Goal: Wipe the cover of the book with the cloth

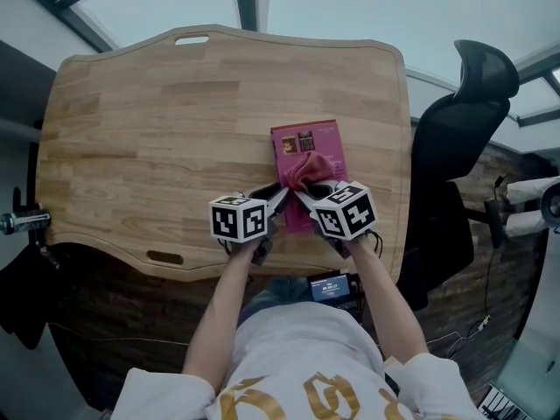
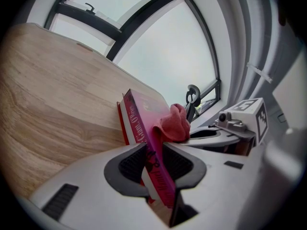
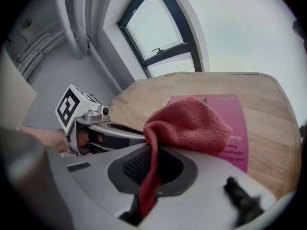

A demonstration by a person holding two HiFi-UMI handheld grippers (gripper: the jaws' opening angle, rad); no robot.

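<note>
Book [image 2: 136, 121] | clamped in left hand-held gripper [image 2: 154, 161] | cloth [image 3: 192, 123] in right hand-held gripper [image 3: 152, 169]

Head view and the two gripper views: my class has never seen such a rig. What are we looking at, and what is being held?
No robot: a person holds a two-jaw tool in each hand. The head view looks down from the person's head; each gripper view looks along one tool's jaws. A pink book lies on the wooden table. The left hand-held gripper is shut on the book's near end; the right hand-held gripper pinches a red cloth bunched on the cover.
</note>
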